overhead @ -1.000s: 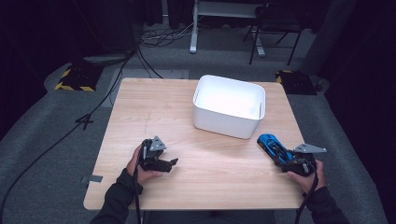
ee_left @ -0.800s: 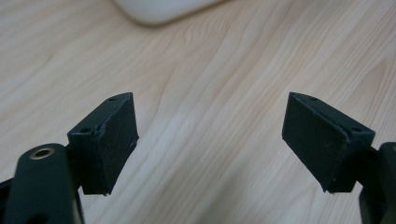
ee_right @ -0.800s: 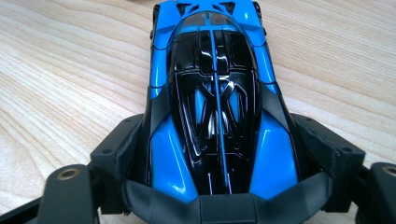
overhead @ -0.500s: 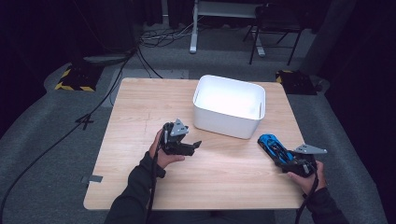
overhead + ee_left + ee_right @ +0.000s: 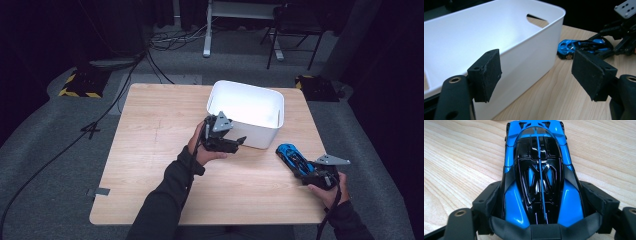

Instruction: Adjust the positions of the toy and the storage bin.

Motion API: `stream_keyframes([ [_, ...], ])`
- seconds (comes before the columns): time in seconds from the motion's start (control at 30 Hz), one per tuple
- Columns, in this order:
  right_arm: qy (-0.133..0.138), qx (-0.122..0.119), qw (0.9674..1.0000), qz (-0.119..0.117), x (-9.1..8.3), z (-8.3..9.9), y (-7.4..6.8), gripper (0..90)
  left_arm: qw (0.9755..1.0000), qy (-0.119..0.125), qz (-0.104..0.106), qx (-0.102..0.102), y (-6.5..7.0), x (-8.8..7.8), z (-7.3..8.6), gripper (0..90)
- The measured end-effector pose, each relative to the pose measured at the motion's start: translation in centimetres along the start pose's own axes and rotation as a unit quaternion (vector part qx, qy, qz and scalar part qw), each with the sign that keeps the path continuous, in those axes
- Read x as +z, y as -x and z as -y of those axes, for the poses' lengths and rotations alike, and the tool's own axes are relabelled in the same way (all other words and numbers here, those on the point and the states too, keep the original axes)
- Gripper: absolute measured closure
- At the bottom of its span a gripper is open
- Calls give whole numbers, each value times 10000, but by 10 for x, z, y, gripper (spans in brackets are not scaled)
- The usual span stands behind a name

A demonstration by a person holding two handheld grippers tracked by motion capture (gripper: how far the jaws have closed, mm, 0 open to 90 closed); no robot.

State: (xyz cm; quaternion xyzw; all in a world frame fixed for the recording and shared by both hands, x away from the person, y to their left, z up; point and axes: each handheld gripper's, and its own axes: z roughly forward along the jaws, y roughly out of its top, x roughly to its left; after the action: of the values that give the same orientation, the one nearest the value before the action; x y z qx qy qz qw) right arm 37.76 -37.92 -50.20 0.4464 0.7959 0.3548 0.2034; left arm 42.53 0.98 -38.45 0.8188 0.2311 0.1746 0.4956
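The right gripper [image 5: 306, 169] is clamped on the blue toy car [image 5: 540, 173], its pads pressed against the car's two flanks near one end, as is seen in the right gripper view; the car rests on the wooden table [image 5: 150, 150] at about four o'clock from the table's middle in the high view, just off the near right corner of the white bin [image 5: 272, 102]. The car is judged to be light and rigid, with a glossy, probably slippery shell, so a hold across the flat sides low on the body is thought safer than one over the curved roof; thin projecting parts may be fragile. The bin stands at about one o'clock from the table's middle and looks empty inside. The left gripper [image 5: 235, 142] is held beside the bin's near wall, its jaws having just been closing somewhat, yet they stand apart with nothing between them; the bin's wall lies beyond the pads [image 5: 487, 72], untouched.
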Motion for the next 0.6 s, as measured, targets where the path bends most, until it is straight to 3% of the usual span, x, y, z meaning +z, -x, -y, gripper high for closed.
stream_keyframes([
  [0.17,-6,-4,10000,-6,0,0,0,241,9998,-37,43,198,7,18,-17,240],
  [0.4,-8,-8,10000,-11,0,0,0,241,9997,-225,-47,-17,-6,40,-26,247],
  [0.53,-2,-16,10000,-13,0,0,0,241,9990,-429,1,114,-12,49,-25,242],
  [0.6,-1,-17,10000,-18,0,0,0,241,9986,-523,14,52,-15,52,-25,248],
])
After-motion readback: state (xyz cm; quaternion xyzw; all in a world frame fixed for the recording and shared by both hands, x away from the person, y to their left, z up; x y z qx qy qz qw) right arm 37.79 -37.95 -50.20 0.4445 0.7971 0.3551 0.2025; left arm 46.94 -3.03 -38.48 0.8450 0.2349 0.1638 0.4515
